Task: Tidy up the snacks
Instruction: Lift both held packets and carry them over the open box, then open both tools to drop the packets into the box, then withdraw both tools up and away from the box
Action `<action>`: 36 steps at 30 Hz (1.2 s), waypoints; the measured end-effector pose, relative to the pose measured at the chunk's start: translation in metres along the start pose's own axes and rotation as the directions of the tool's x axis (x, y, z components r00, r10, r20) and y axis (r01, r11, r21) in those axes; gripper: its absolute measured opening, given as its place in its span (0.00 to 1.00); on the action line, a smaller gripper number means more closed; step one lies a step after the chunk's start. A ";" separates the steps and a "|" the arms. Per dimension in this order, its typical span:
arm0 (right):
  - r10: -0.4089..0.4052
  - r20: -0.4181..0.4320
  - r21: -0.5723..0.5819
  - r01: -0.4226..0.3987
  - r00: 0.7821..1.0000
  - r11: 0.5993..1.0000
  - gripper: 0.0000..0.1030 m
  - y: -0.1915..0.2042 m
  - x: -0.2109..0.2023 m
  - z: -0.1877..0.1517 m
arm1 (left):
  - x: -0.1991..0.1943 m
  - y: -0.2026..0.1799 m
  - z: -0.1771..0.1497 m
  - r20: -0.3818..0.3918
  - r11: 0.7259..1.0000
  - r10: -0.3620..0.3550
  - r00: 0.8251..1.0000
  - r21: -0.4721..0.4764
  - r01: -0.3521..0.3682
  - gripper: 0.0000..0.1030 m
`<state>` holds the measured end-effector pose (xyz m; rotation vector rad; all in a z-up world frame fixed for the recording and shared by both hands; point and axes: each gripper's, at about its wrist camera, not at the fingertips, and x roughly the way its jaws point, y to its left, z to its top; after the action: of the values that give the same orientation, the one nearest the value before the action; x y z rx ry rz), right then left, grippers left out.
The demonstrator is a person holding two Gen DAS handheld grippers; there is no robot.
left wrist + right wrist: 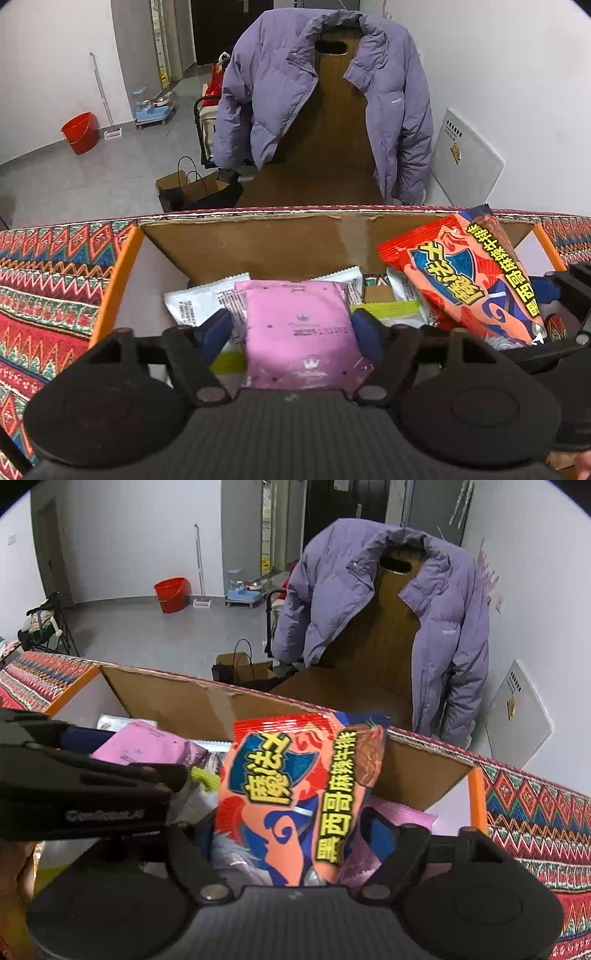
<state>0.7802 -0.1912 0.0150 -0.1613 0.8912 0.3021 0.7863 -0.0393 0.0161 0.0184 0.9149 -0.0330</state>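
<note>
My left gripper (291, 332) is shut on a pink snack packet (299, 332) and holds it over an open cardboard box (258, 243) with orange edges. My right gripper (288, 834) is shut on a red and orange snack bag (295, 797) with yellow lettering, held upright over the same box (177, 705). That bag also shows at the right of the left wrist view (469, 280). The left gripper and its pink packet (147, 744) show at the left of the right wrist view. White packets (199, 302) and a green packet (388, 308) lie in the box.
The box stands on a patterned red cloth (48, 280). Beyond the table a purple jacket (321, 92) hangs over a wooden chair. Paper bags (195, 188) and a red bucket (79, 131) stand on the floor. A white board (465, 158) leans on the right wall.
</note>
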 end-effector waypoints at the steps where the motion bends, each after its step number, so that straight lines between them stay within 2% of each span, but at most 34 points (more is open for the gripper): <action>1: -0.001 -0.006 0.001 0.001 1.000 1.000 0.83 -0.001 -0.001 0.002 | -0.002 0.001 0.001 -0.001 1.000 -0.009 1.000 -0.001 0.009 0.76; 8: -0.030 0.023 -0.038 0.031 0.999 0.999 0.84 0.009 -0.036 0.003 | -0.047 0.001 0.001 0.041 0.999 -0.029 0.999 0.019 0.028 0.89; 19: -0.029 0.084 -0.011 0.030 0.996 0.999 0.88 0.012 -0.139 0.012 | -0.164 -0.002 -0.001 0.152 0.999 -0.034 0.988 0.041 0.028 0.93; 25: -0.061 0.126 -0.023 0.064 0.990 0.998 0.89 0.020 -0.197 -0.004 | -0.229 -0.001 -0.023 0.218 0.998 -0.033 0.975 0.058 0.021 0.94; 32: -0.081 0.198 -0.004 0.084 0.977 0.996 0.89 0.029 -0.254 -0.034 | -0.284 -0.001 -0.064 0.286 0.997 -0.031 0.958 0.073 0.010 0.95; 36: -0.080 0.257 0.024 0.076 0.963 0.997 0.89 0.033 -0.279 -0.058 | -0.309 0.003 -0.092 0.352 0.997 -0.042 0.935 0.078 0.016 0.98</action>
<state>0.5620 -0.2285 0.1980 -0.1406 0.6272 0.2372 0.5251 -0.0268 0.2049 0.0657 0.5522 -0.0946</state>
